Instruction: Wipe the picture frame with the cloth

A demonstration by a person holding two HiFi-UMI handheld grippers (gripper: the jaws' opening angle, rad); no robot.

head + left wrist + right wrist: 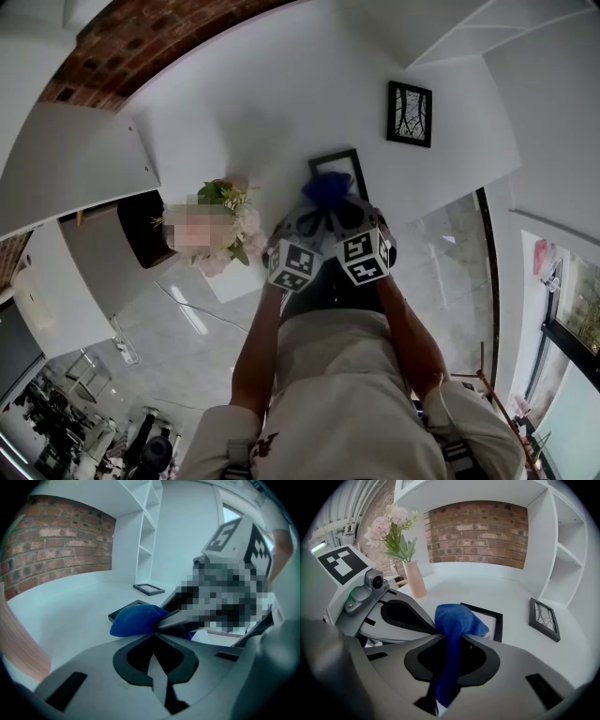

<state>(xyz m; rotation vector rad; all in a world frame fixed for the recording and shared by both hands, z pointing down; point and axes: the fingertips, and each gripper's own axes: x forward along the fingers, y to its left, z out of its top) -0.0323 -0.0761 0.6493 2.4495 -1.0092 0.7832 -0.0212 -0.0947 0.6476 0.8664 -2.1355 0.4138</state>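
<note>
right gripper (449,637): jaws clamped on a blue cloth (457,618), which bunches out past the tips and trails back between them.
left gripper (154,631): jaws together, nothing between them; tips just beside the cloth.
picture frame (496,620): black, flat on the white table (497,592), directly ahead of the right gripper, its near part behind the cloth.
second frame (543,619): ahead and right, apart.
vase of flowers (414,576): ahead and left.
</note>
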